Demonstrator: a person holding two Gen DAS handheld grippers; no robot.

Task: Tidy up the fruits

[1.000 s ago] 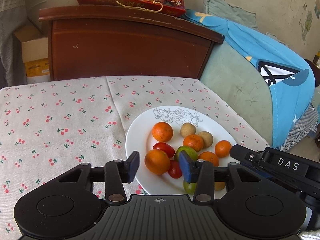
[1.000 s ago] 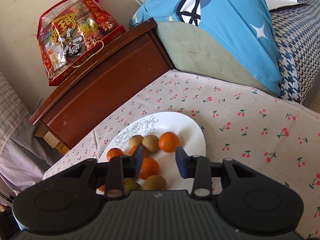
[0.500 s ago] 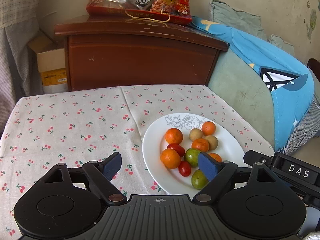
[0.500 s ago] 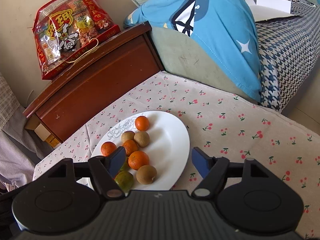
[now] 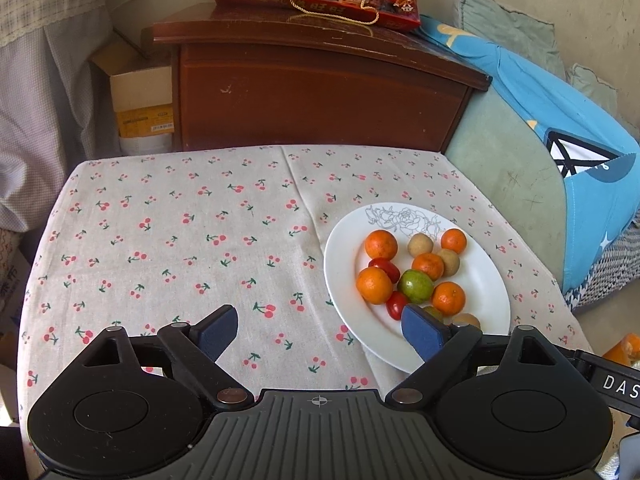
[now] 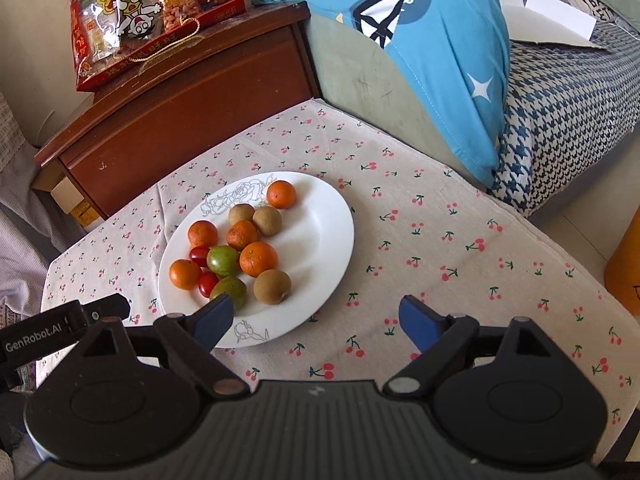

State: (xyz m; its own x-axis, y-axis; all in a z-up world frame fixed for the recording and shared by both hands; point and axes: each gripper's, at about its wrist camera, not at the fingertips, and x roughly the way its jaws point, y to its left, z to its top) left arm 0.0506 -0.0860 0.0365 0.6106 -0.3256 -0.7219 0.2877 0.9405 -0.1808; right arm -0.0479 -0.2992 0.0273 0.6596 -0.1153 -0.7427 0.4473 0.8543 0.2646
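Ahead of both my tools and a little below them, the round white plate with a grey rose outline on its rim (image 6: 328, 216) sits on the counter, which is spread with a cream cloth printed in small red cherries (image 5: 180, 232). All the fruit I can see lies heaped on that plate — small orange mandarins (image 6: 258, 258), brown round longan-like fruits (image 6: 272, 286), two green plums (image 6: 222, 260) and red cherry tomatoes (image 6: 207, 282) — mostly touching one another toward the plate's left half.

My left tool (image 5: 318, 330) has just been opening and now stands wide with nothing between its blue pads; the plate lies to its right, its right pad overlapping the near fruits in view. My right tool (image 6: 316, 322) has likewise just been spreading and is wide and empty; the plate lies to its left, with its left pad just over the near rim by a green plum.

So the pile sits between the two tools. I judge the right tool nearer the brown fruit and the left nearer the tomatoes — neither touches anything. The round fruit offers no long axis to line up on.
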